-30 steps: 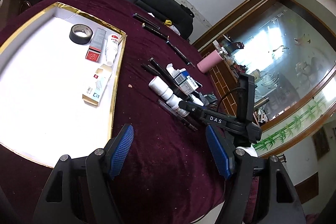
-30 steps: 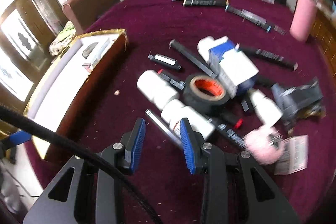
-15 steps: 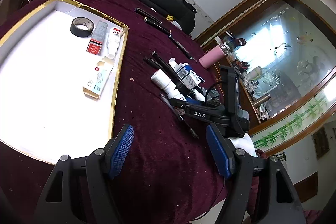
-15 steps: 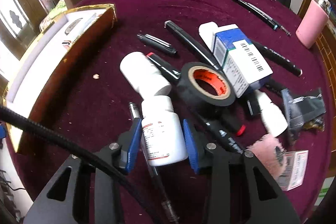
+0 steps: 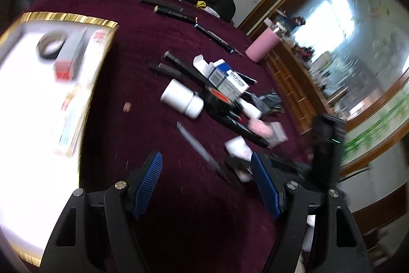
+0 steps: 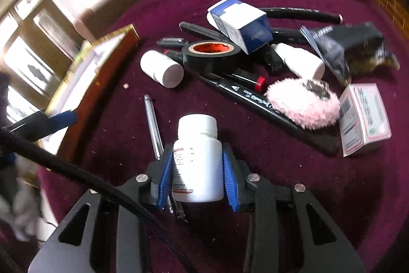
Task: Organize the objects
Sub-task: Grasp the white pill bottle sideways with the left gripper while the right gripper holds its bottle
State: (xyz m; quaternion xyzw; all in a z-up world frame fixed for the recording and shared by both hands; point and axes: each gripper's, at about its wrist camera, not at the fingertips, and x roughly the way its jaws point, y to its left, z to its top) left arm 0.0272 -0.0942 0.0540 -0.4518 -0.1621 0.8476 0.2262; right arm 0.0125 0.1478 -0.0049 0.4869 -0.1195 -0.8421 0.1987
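Note:
My right gripper [image 6: 197, 172] is shut on a white pill bottle [image 6: 197, 157] and holds it above the maroon tablecloth; it also shows in the left wrist view [image 5: 239, 146]. My left gripper [image 5: 207, 183] is open and empty over bare cloth. A gold-rimmed white tray [image 5: 67, 16] at the left holds a black tape roll [image 5: 49, 46], a grey and red box [image 5: 70, 58] and other boxes. A second white bottle [image 6: 161, 68] lies beside a black tape roll [image 6: 212, 54] in the pile.
The pile also holds a blue and white box [image 6: 242, 22], a black marker [image 6: 255, 99], a pink puff [image 6: 304, 102], a pink-printed box [image 6: 364, 117], a silver pen [image 6: 153, 124] and several pens. A pink flask [image 5: 262, 45] stands at the table's far edge.
My right gripper closed on the white bottle and lifted it back off the pile. The left gripper swung toward the pile, blurring its view.

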